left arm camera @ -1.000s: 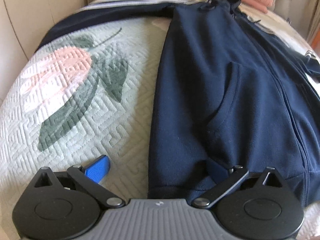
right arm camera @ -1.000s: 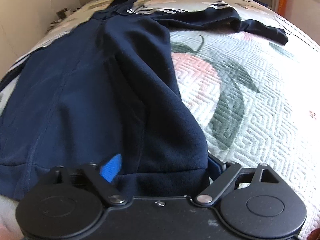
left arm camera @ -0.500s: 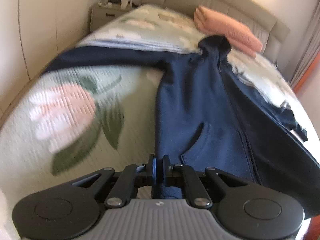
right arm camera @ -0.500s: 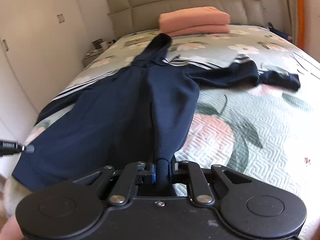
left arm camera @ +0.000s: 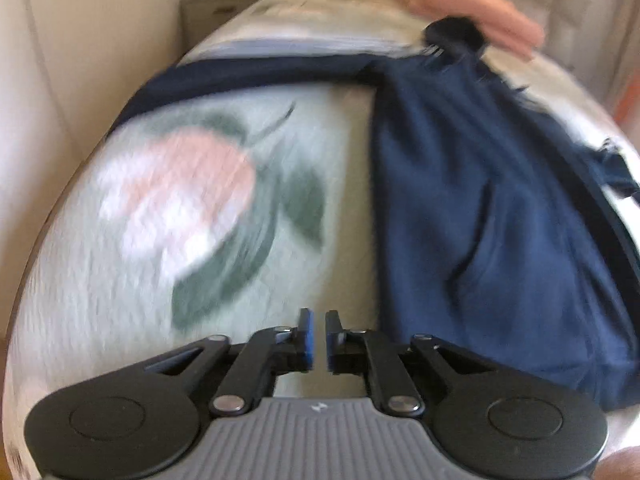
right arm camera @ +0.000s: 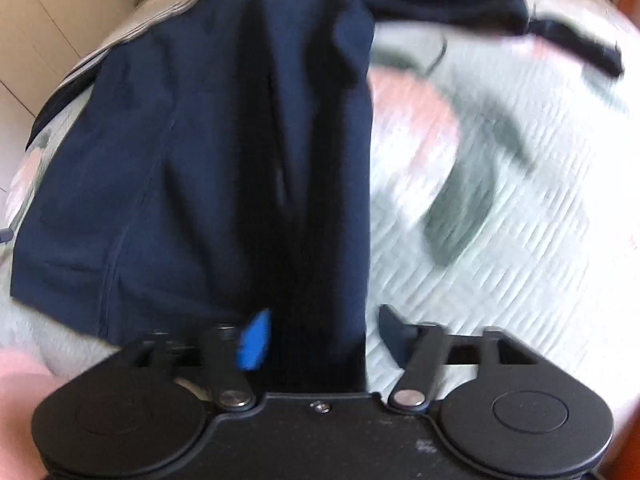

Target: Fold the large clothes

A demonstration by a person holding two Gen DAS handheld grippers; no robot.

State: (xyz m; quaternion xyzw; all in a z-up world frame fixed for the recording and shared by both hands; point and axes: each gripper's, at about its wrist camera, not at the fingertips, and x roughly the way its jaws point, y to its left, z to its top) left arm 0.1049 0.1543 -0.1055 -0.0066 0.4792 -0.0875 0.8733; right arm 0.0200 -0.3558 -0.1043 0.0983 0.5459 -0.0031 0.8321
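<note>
A navy hoodie [left arm camera: 480,200] lies flat on the flowered bedspread [left arm camera: 120,280], with one sleeve [left arm camera: 240,76] stretched out to the left. My left gripper [left arm camera: 317,340] hovers over bare bedspread just left of the hem; its jaws are opening, a narrow gap shows, and nothing is between them. In the right wrist view the hoodie [right arm camera: 200,140] runs away from me, its other sleeve [right arm camera: 460,12] spread to the right. My right gripper [right arm camera: 324,332] is opening wide; a dark fold of the hem lies between the fingers, which do not press it.
Folded pink blankets [left arm camera: 472,12] rest at the head of the bed, and a nightstand [left arm camera: 216,4] stands at the far left beside a pale wall. The bedspread [right arm camera: 520,240] stretches bare to the right. Part of a hand [right arm camera: 16,400] shows at the lower left.
Half a second ago both grippers were shut on the hoodie's hem. Now the left has let go and sits beside the hem, and the right has opened around the fabric. Both views are blurred by motion.
</note>
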